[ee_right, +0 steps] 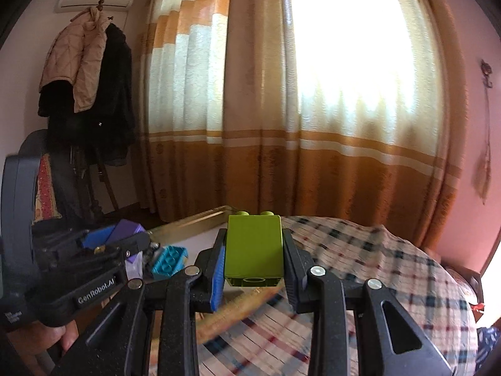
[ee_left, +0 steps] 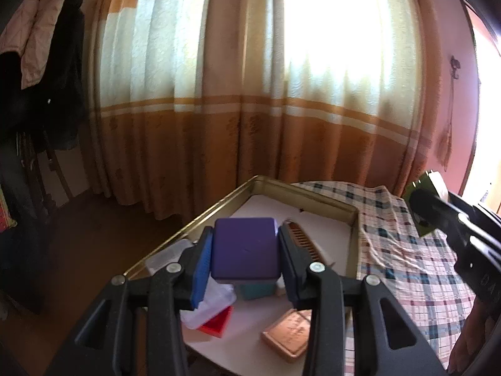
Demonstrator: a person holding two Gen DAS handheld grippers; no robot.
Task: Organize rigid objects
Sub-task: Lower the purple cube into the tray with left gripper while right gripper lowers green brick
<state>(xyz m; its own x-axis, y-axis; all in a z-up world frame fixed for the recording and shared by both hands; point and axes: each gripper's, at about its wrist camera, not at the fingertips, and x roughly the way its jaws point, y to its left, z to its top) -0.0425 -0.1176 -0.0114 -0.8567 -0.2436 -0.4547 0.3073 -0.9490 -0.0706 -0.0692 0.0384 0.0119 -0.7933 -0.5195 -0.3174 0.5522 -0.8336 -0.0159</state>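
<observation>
The left gripper [ee_left: 245, 252] is closed narrowly on a purple block [ee_left: 244, 250], its blue pad and its dark pad pressed flat against the block's two sides. It holds the block in the air above the gold-rimmed tray [ee_left: 316, 192], over the tray's near half. Directly under the purple block, on the tray's white floor, stands a teal block [ee_left: 255, 291]. Left of the teal block in the tray lie a clear plastic piece [ee_left: 213, 305] and a red piece [ee_left: 217, 324]; a copper-coloured flat box [ee_left: 289, 333] lies at the tray's near right, and a brown comb [ee_left: 305, 239] lies further in, along the tray's right part.

The right gripper [ee_right: 253, 250] is likewise clamped narrowly on a lime-green studded block [ee_right: 254, 249], pads against both its sides, studs pointing away from the camera. This block hangs to the right of the tray, just past its gold rim and over the checked cloth [ee_right: 375, 269] that the tray rests on.
</observation>
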